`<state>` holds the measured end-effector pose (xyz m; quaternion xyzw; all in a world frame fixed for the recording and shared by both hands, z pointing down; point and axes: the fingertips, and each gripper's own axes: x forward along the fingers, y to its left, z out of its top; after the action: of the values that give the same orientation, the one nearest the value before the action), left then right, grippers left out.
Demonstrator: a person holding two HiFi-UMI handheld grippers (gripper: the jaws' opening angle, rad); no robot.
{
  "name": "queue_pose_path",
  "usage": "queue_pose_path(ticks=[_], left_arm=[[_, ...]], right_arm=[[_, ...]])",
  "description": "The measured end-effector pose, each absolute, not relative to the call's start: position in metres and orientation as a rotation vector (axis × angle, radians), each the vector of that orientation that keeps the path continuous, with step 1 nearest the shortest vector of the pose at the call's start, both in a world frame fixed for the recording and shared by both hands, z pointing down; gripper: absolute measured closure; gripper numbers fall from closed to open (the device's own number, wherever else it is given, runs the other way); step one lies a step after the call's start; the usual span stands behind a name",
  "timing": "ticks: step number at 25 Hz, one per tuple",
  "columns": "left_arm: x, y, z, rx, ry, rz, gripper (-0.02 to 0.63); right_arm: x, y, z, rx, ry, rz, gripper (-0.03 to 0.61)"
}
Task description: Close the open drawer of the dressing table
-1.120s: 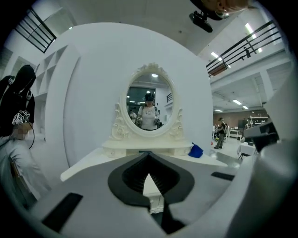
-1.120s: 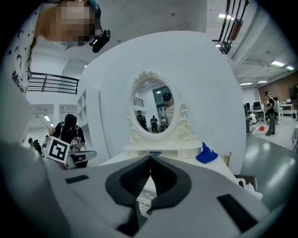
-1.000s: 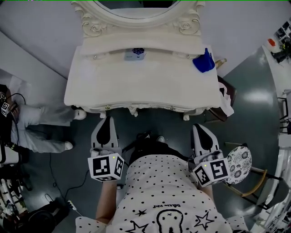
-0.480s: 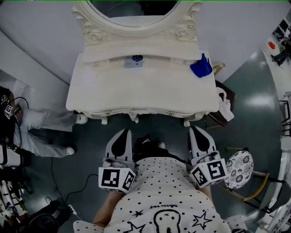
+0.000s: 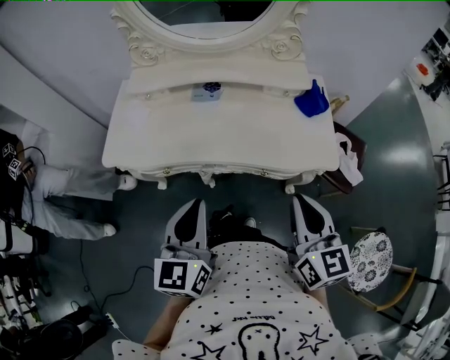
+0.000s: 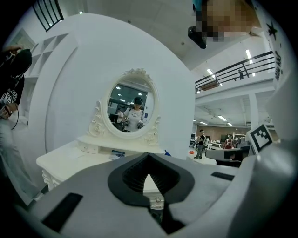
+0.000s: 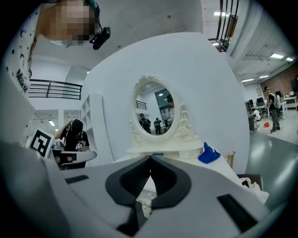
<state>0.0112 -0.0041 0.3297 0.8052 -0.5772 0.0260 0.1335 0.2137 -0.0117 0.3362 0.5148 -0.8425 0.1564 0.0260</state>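
Note:
The white dressing table (image 5: 218, 137) stands against the curved wall, its oval mirror (image 5: 206, 14) at the back. Its front drawers (image 5: 214, 171) look flush with the table's front edge, and two small knobs show there. My left gripper (image 5: 193, 204) and right gripper (image 5: 302, 200) hover over the floor a short way in front of the table, both pointing at it. Both are shut with nothing between the jaws. In the left gripper view the left gripper (image 6: 149, 154) lines up with a drawer knob (image 6: 158, 200). The right gripper (image 7: 150, 157) points at the table's front too.
A blue object (image 5: 313, 100) lies at the tabletop's right rear and a small patterned box (image 5: 208, 90) at the back centre. A person's legs (image 5: 63, 183) lie left of the table. A patterned stool (image 5: 369, 261) and a dark stand with a white bag (image 5: 349, 163) are on the right.
My left gripper has moved rightwards, closer to the middle, and sits a little farther back from the table. The right gripper has stayed nearly still. Both stayed shut.

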Motion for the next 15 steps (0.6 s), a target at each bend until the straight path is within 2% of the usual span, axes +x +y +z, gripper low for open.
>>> queue_pose_path(ticks=[15], left_arm=[[0.0104,-0.0031,0.3320,2.305,-1.699,0.091,0.601]], right_arm=[[0.2200,-0.0105,0.3356,1.607,-2.617,0.491,0.569]])
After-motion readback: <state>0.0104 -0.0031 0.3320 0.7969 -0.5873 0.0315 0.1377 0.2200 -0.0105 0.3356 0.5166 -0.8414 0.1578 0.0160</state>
